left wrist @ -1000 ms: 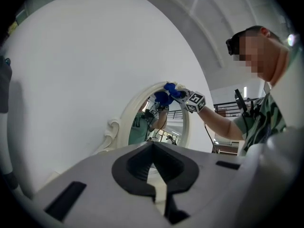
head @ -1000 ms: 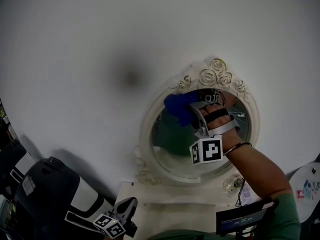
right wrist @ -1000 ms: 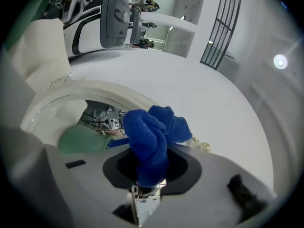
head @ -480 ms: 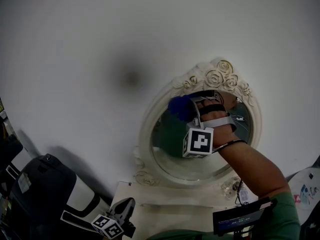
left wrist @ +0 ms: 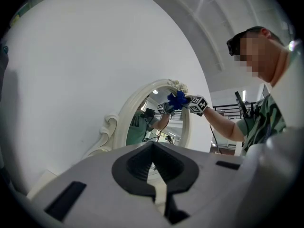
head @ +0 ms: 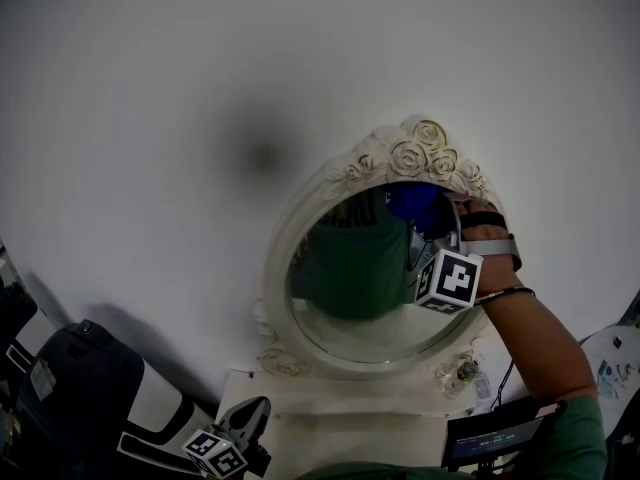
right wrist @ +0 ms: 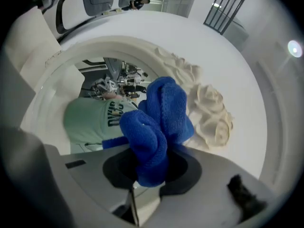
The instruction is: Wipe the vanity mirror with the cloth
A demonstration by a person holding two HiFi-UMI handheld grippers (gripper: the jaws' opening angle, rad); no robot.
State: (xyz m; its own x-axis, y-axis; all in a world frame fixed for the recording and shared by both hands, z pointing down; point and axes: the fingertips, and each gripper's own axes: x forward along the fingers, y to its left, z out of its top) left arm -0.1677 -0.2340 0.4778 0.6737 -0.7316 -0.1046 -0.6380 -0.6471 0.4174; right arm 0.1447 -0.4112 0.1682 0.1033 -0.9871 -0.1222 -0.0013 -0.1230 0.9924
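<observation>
An oval vanity mirror (head: 330, 313) in a white frame with carved roses (head: 420, 156) hangs on the white wall. My right gripper (head: 428, 230) is shut on a bunched blue cloth (head: 415, 203), pressed to the glass at the mirror's upper right, just under the roses. In the right gripper view the blue cloth (right wrist: 156, 127) bulges out of the jaws against the glass, next to the carved roses (right wrist: 211, 110). My left gripper (head: 255, 418) hangs low, below the mirror, shut with nothing in it. The left gripper view shows the mirror (left wrist: 149, 125) and the cloth (left wrist: 177, 100) from the side.
A white shelf (head: 330, 408) runs below the mirror, with small items at its right end (head: 470, 376). A dark and white bag or device (head: 80, 388) sits at the lower left. A dark screen (head: 495, 433) is at the lower right.
My right gripper has carried the cloth across the glass from the mirror's upper left to its upper right. The left gripper has stayed put.
</observation>
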